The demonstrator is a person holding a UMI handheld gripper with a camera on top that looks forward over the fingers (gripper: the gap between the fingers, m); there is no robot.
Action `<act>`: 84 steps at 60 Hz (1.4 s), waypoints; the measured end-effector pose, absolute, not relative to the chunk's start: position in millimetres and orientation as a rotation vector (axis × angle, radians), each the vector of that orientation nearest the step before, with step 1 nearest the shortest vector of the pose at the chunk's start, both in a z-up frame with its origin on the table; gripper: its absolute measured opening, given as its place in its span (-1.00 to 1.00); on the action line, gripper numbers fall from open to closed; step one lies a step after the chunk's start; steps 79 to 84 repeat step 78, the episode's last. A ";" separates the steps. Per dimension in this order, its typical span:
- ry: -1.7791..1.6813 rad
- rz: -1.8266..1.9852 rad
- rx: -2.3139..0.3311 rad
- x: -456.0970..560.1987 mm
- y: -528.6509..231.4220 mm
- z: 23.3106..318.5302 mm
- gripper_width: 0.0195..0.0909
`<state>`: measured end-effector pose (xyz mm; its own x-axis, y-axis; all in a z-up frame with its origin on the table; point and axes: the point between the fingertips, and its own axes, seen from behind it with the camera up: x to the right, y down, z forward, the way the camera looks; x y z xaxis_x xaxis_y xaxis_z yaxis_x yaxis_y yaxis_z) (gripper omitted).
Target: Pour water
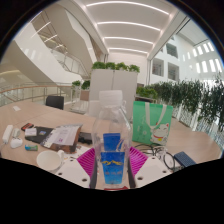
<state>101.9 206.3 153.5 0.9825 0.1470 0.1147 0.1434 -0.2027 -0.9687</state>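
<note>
Clear plastic bottle (112, 128), upright, white cap, blue label low on its body, held between the 2 pink pads (88, 160) of the tongs (112, 166), clenched on it, above the tabletop (60, 118), green bag (151, 123) just beyond

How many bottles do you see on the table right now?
1: a clear plastic bottle with a blue label, standing between the gripper's fingers. A green bag stands behind it to the right; clutter on the table could hide others.
</note>
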 end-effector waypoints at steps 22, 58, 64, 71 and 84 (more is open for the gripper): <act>-0.132 0.182 -1.803 137.5 197.6 67.9 -0.26; -0.077 0.120 -1.996 154.2 36.9 137.9 0.80; -0.072 0.065 -1.989 149.2 -20.3 162.4 0.79; -0.058 0.052 -1.995 133.2 -88.5 190.9 0.79; -0.041 0.108 -1.986 113.5 -144.0 218.0 0.79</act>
